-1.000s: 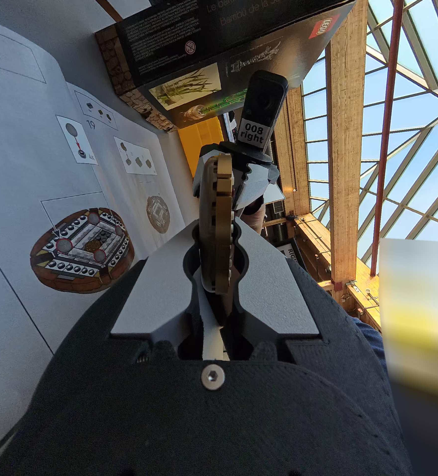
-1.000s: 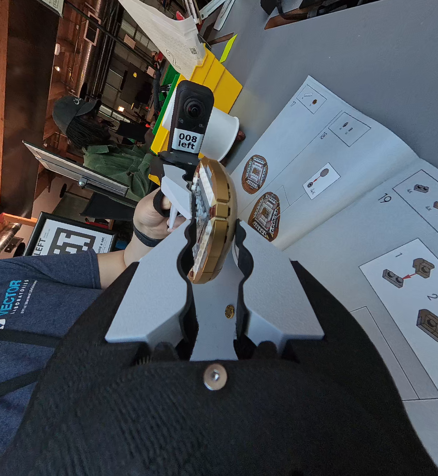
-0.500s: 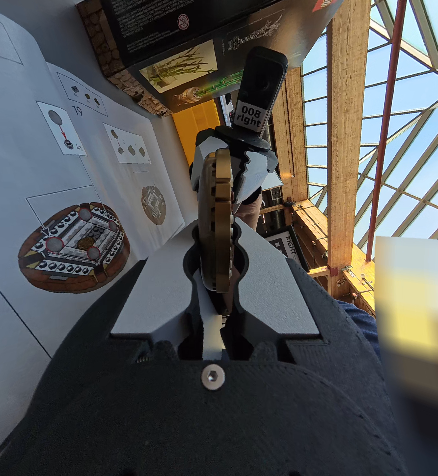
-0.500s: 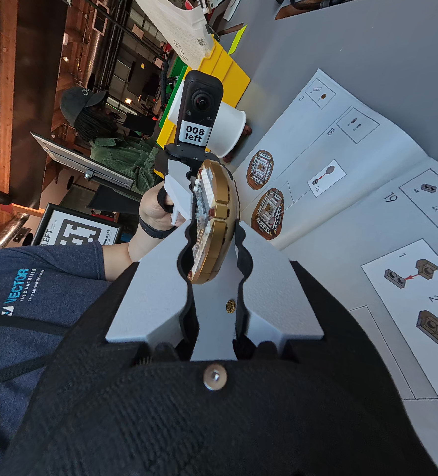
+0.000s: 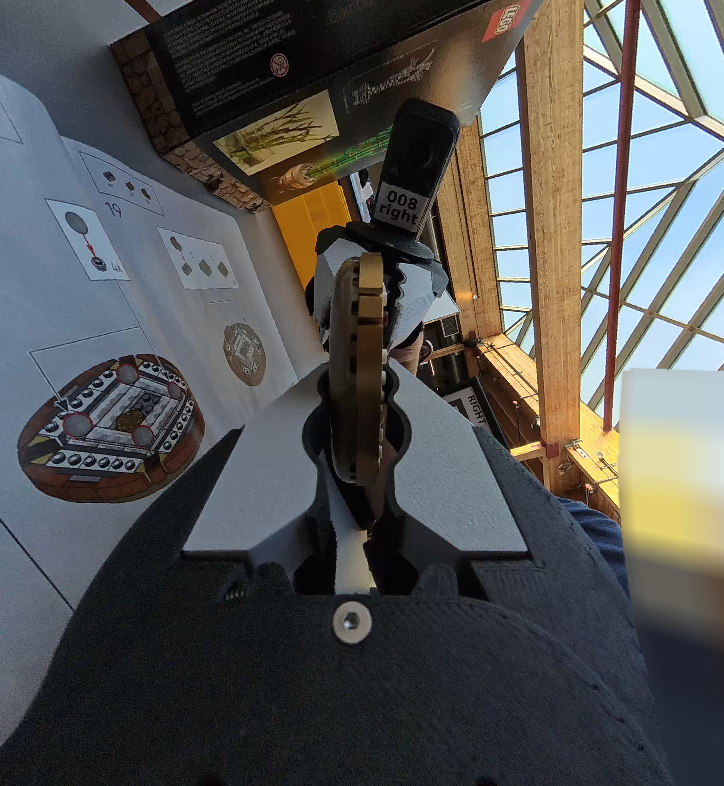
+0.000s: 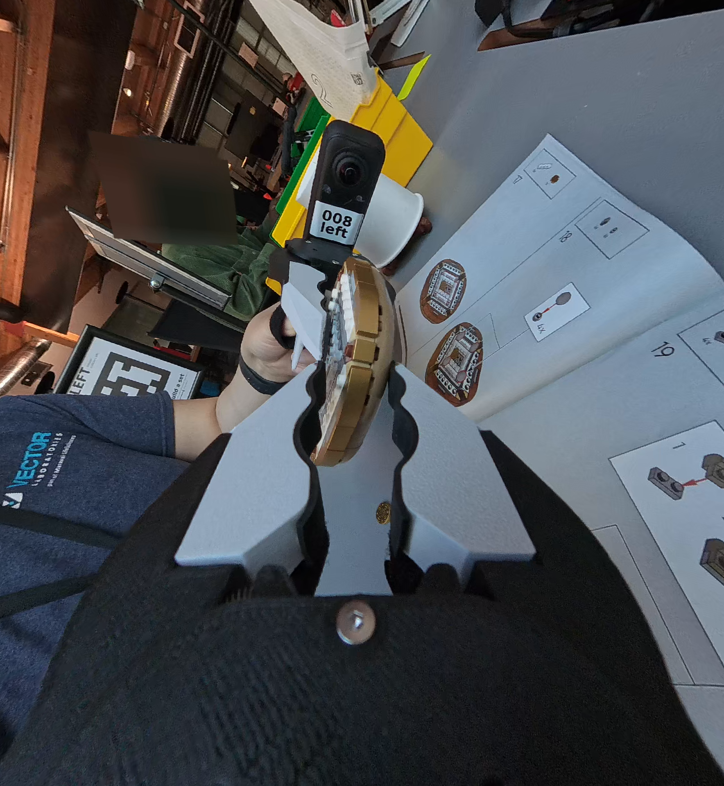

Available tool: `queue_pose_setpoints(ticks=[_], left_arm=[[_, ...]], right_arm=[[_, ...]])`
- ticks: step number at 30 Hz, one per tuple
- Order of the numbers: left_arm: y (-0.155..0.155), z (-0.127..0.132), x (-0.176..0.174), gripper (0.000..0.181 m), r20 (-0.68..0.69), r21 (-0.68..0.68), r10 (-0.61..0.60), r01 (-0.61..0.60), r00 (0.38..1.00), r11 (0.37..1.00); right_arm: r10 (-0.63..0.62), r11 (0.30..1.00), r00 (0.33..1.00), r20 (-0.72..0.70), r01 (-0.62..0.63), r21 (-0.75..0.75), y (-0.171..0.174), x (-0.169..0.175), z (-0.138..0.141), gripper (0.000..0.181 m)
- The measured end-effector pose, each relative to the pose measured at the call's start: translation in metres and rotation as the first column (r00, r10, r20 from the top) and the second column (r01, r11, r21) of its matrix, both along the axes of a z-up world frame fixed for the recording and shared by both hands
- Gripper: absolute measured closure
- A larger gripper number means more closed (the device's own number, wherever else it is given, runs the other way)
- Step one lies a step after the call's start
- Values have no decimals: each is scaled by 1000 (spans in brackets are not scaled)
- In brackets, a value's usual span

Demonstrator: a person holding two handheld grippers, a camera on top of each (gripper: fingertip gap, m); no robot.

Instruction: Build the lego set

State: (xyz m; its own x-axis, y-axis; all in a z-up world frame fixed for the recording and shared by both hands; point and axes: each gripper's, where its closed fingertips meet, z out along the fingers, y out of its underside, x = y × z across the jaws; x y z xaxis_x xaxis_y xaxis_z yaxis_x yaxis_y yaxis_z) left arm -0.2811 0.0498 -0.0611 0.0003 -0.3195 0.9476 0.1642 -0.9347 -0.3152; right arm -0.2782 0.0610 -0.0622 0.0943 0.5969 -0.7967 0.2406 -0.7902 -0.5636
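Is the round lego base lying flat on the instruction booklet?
No. The round lego base is held edge-on in the air between the right gripper and left gripper, above the open instruction booklet.

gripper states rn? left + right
Left claw: closed on the round gold-rimmed lego disc, held edge-on.
Right claw: closed on the same disc's opposite edge, studded face to its left.

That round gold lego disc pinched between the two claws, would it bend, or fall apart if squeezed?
The round lego disc probably stays stiff: held on edge between the left claw and the right claw, it shows no sag. It is made of many separate curved bricks, so a hard twist could perhaps pop one off. Set down on its rim, it would likely roll or topple flat.
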Motion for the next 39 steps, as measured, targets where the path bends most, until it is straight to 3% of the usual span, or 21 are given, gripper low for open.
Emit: queue_pose_setpoints(ticks=[20,29,39], left_arm=[[-1,6,2,162,-26,102,8,-6,1000,995],[6,17,-7,162,37,101,54,-58,998,993],[10,15,-10,162,-21,163,103,-98,994,982]], right_arm=[[16,1000,998,-54,-15,13,-2,1,10,159],[-8,998,993,-118,1,-61,1,-2,16,152],[-79,988,985,-152,57,-143,8,-10,18,161]])
